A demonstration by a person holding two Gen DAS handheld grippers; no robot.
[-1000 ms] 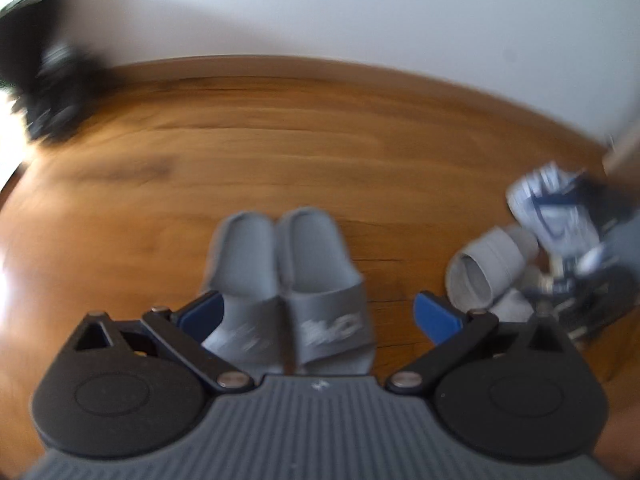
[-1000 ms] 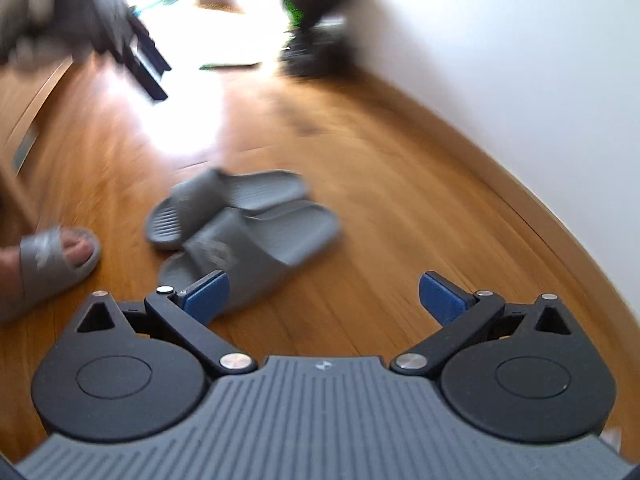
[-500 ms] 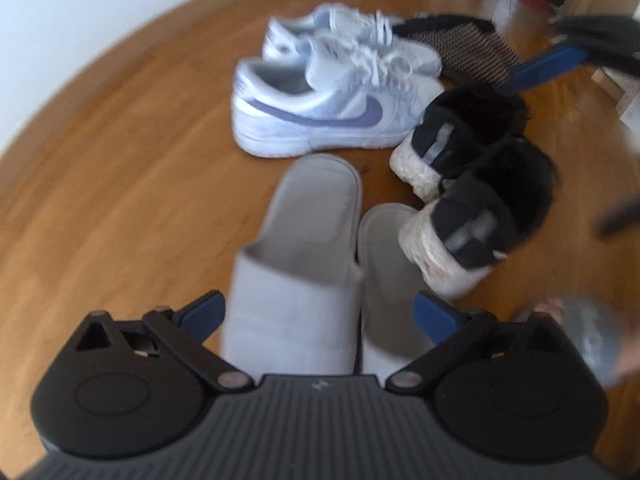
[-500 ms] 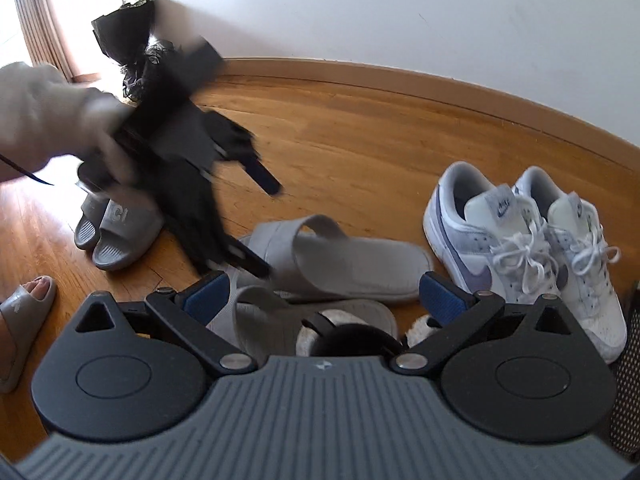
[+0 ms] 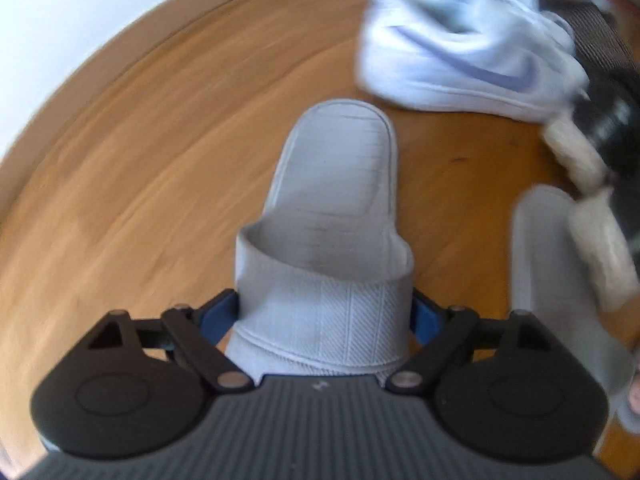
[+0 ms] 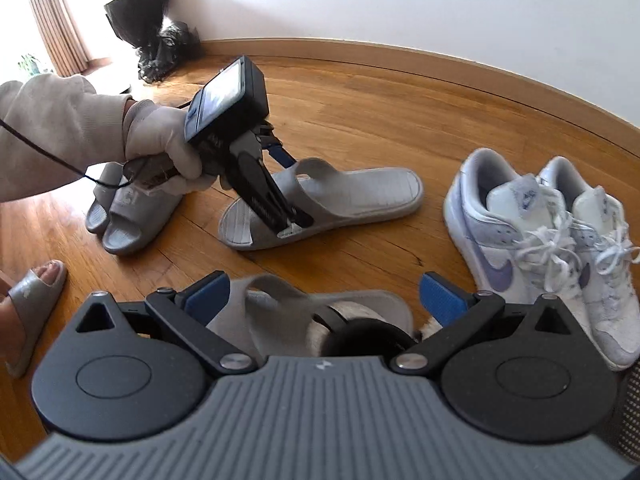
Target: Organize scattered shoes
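My left gripper (image 5: 325,312) is shut on the strap of a light grey slipper (image 5: 340,184), blue pads pressed to both sides. In the right wrist view the same left gripper (image 6: 286,184) straddles that slipper (image 6: 360,196) on the wood floor. Its mate, a second light grey slipper (image 6: 280,304), lies under my right gripper (image 6: 324,296), which is open and empty above it. A black fluffy slipper (image 6: 364,336) rests on that mate. White and purple sneakers (image 6: 532,240) stand at the right.
A dark grey slide pair (image 6: 124,216) lies at the left by the person's foot in a grey slide (image 6: 36,292). A black bundle (image 6: 156,40) sits in the corner by the wall's baseboard (image 6: 400,52). A dark mat (image 5: 600,28) lies beyond the sneakers.
My left gripper swung from the dark grey slides to the light grey slippers, came down and closed on one slipper's strap. That slipper has moved left, away from its mate.
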